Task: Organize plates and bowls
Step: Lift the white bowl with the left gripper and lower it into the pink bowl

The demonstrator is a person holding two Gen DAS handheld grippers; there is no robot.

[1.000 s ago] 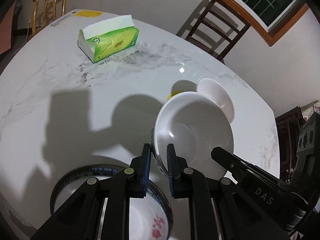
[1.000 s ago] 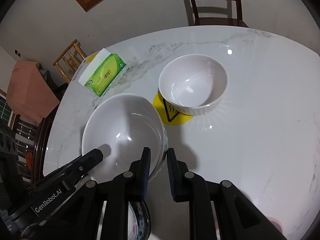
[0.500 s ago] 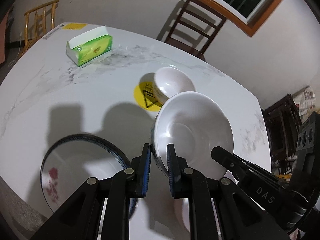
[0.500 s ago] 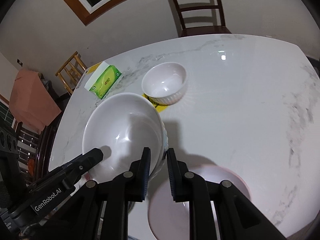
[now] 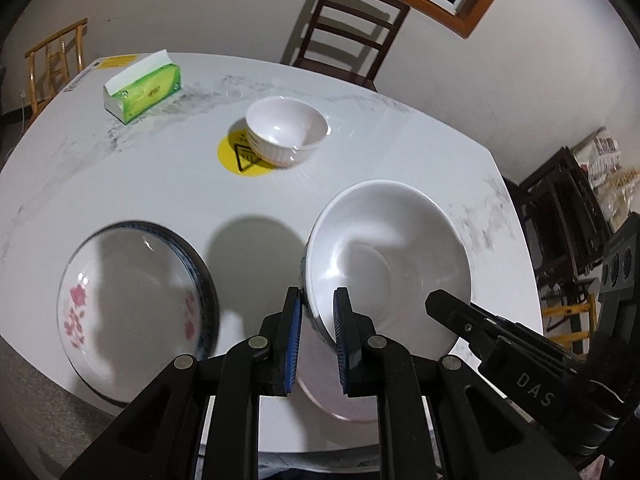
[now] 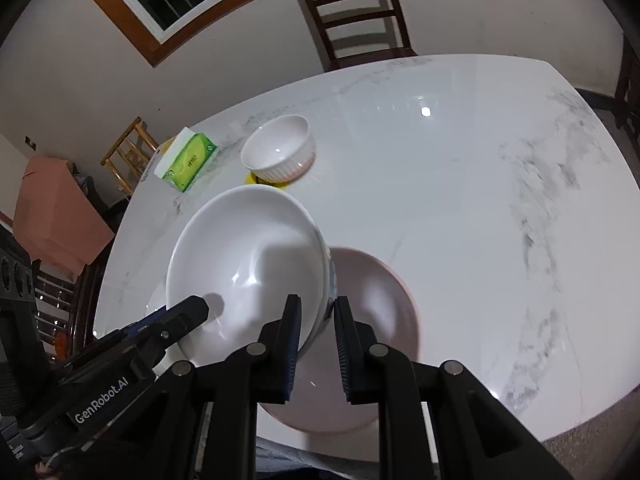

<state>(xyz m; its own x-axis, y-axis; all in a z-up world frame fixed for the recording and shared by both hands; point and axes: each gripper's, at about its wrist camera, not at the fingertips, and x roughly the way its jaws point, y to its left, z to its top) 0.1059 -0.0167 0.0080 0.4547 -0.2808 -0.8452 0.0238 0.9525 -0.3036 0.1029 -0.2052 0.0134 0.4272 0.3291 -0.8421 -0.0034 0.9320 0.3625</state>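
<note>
Jaws of both grippers, left gripper (image 5: 316, 332) and right gripper (image 6: 316, 332), grip the white bowl (image 5: 388, 264), now raised above the pink plate (image 6: 372, 344) for stacking.

A green tissue box (image 5: 143, 91) is lying near the far left corner of the white marble desk (image 5: 420, 152). A round yellow sticker (image 5: 240, 156) is showing near the desk's middle. A dark wooden chair (image 5: 348, 40) is standing behind the far edge, and a light wooden chair (image 5: 54, 64) is sitting off the left corner.
</note>
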